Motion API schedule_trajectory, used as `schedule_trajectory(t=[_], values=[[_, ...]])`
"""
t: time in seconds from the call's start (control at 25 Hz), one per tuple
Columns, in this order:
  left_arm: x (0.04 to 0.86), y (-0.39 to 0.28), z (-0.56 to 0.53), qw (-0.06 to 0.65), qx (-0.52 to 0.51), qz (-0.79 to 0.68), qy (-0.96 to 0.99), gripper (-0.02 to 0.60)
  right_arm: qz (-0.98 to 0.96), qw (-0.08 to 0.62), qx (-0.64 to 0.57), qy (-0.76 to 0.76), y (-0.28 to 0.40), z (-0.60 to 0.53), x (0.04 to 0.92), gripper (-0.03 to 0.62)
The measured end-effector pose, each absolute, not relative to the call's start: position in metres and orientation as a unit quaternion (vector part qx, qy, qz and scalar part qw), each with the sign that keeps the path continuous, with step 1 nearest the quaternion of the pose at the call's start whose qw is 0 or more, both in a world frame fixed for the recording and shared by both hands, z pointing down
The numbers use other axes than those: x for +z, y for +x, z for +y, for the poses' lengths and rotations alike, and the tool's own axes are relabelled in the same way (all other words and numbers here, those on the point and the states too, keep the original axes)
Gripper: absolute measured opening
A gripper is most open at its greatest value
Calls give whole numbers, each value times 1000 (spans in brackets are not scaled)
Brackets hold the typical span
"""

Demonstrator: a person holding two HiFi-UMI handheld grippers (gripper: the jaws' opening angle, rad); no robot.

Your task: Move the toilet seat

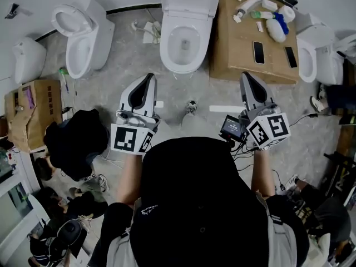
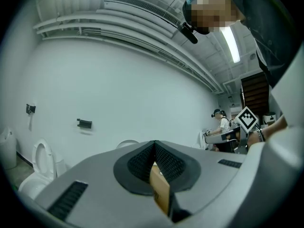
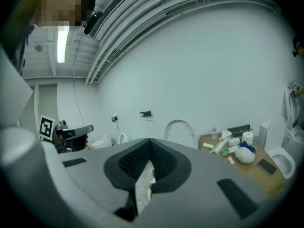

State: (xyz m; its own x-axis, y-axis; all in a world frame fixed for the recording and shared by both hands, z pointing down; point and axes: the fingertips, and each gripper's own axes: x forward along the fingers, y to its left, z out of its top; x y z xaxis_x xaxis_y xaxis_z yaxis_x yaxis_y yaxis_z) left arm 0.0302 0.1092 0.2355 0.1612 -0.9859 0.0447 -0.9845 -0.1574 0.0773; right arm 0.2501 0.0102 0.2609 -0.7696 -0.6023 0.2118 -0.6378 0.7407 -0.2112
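A: Claws clenched, both empty: L gripper (image 1: pixel 148 79), R gripper (image 1: pixel 246 78).
B: Toilet seat (image 1: pixel 165 48)?
A: 12 o'clock, well ahead, btwn them. Neither touches it. Looks like nothing's done yet, whole move left.

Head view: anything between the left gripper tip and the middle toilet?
No. Only bare grey floor lies between the left gripper and the middle toilet, as the head view shows. A small dark object lies nearer the person, off that line.
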Motion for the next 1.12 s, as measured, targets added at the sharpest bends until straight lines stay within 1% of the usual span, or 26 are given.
schedule_trajectory(t=[0.12, 0.4, 0.72, 1.12], values=[[246, 33, 98, 47, 7, -641, 766, 8, -931, 72, 149, 325, 244, 2, 276, 12], [288, 16, 72, 74, 32, -621, 780, 8, -932, 92, 149, 316, 213, -14, 304, 12], [340, -6, 32, 106, 39, -588, 801, 8, -925, 78, 171, 331, 174, -55, 319, 14], [423, -42, -12, 134, 67, -567, 810, 8, -917, 123, 182, 334, 136, -79, 398, 12]])
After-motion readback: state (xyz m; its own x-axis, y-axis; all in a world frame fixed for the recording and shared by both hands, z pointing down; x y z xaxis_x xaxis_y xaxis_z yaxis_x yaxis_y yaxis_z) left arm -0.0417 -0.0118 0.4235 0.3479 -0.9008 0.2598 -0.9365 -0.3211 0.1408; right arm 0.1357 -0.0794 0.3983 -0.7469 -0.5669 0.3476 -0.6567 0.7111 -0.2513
